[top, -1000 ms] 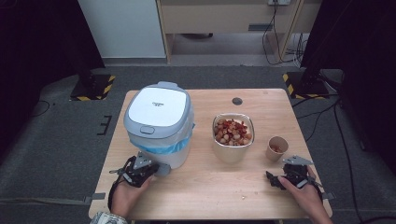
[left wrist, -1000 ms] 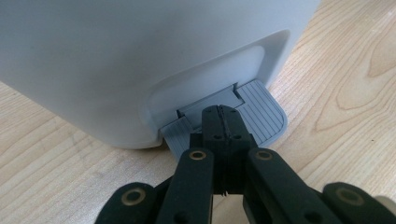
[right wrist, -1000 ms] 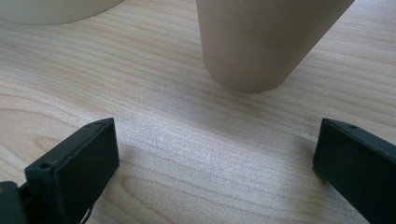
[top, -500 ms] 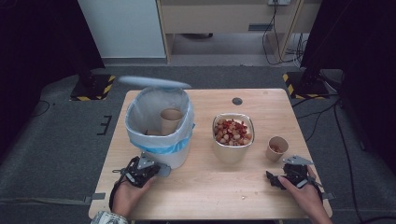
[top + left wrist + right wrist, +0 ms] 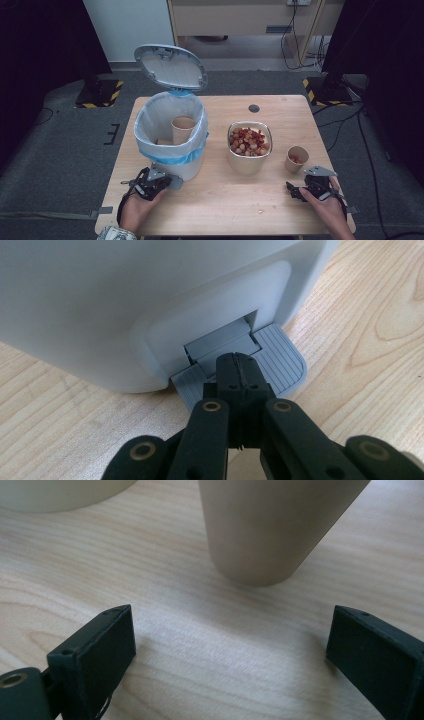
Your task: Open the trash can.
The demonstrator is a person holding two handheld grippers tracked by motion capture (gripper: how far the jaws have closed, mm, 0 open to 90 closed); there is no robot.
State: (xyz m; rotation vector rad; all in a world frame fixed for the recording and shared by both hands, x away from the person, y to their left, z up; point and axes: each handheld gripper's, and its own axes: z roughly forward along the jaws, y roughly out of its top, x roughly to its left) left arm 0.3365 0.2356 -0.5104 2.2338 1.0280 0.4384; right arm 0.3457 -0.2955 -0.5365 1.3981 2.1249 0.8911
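Closest to the person, the left gripper [image 5: 150,184] has its jaws pinched fully together with nothing between them, tips pushing down on the grey ribbed pedal [image 5: 280,362] at the foot of the white bin [image 5: 172,135]. That's pretty clearly why the lid [image 5: 171,67] is standing up behind the bin: the pedal is being held down so the opening stays free. Over on the other side, the right gripper [image 5: 306,189] sits low on the table [image 5: 225,210] with its jaws spread wide and empty; they've just been closing in a little, but nothing's between them yet. In the right gripper view the small paper cup [image 5: 272,525] is straight ahead, just beyond the pads, so my guess is it's lined up to get grabbed and dumped in the bin next. A bit farther back in the high view, that cup [image 5: 297,158] stands upright just right of the bowl [image 5: 249,147] of reddish and pale pieces, near it but apart. Inside the bin's blue-edged liner there's already another paper cup [image 5: 183,129], standing upright.
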